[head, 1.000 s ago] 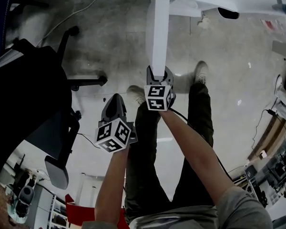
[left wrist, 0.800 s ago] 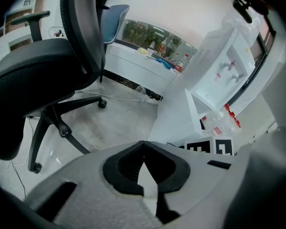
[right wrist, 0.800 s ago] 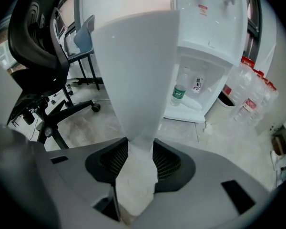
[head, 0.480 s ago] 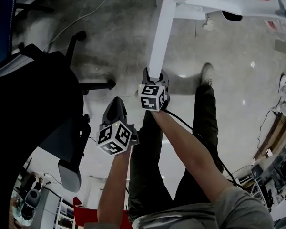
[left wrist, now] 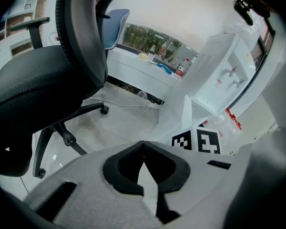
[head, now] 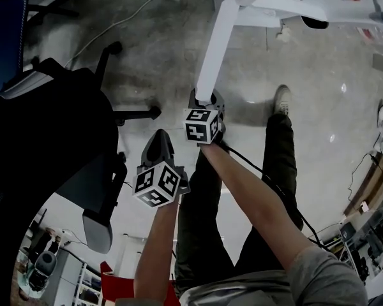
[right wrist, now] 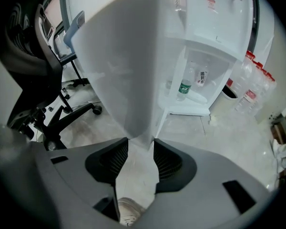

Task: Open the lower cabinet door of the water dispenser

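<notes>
Swinging wider than a second ago, the lower cabinet door is staying clamped in our right gripper. We're seeing a bottle standing inside the water dispenser. The left gripper is hanging closed and empty near the office chair.

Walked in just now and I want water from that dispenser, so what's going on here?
A person holds a gripper in each hand. The right gripper is clamped on the free edge of the white cabinet door of the water dispenser. The door stands swung open, and a bottle shows inside the lower compartment. The left gripper is shut and empty, hanging near a black office chair.
</notes>
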{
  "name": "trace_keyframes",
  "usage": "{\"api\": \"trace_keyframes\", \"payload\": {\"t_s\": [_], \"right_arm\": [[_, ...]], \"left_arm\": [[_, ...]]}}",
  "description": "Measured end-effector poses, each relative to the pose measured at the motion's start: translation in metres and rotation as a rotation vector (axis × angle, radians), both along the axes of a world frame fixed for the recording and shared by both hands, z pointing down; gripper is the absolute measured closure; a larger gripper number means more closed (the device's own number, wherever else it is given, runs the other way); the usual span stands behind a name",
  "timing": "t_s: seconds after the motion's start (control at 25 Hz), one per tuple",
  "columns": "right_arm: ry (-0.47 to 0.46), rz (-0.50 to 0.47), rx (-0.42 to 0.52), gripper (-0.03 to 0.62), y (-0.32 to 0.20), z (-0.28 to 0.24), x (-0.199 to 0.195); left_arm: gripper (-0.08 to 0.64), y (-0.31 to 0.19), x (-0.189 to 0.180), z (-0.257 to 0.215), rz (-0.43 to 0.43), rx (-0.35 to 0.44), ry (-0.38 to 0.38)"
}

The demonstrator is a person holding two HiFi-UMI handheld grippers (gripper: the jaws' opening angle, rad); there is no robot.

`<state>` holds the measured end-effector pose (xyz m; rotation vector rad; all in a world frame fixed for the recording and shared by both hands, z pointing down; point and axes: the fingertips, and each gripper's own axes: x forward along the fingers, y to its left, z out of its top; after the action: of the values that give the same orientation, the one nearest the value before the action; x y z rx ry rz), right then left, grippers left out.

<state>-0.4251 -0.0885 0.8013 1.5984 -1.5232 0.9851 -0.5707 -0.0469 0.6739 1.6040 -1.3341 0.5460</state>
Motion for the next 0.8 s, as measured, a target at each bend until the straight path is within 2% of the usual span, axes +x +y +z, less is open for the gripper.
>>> {"api": "trace_keyframes", "payload": {"t_s": [0.48, 0.64, 0.8], "right_arm": [[-0.081, -0.093, 0.02, 0.43, 0.019, -0.035, -0.001], [-0.116, -0.139, 0.022, 0.456, 0.029, -0.05, -0.003], [-0.137, -0.182, 0.039, 0.52, 0.04, -0.068, 0.0]], "left_arm": [[0.552, 0.012, 0.008, -0.029, -0.022, 0.031, -0.012], [0.552, 0.018, 0.011, -0.04, -0.029, 0.04, -0.02], [0.552, 0.026, 0.016, -0.054, -0.054, 0.052, -0.018]]}}
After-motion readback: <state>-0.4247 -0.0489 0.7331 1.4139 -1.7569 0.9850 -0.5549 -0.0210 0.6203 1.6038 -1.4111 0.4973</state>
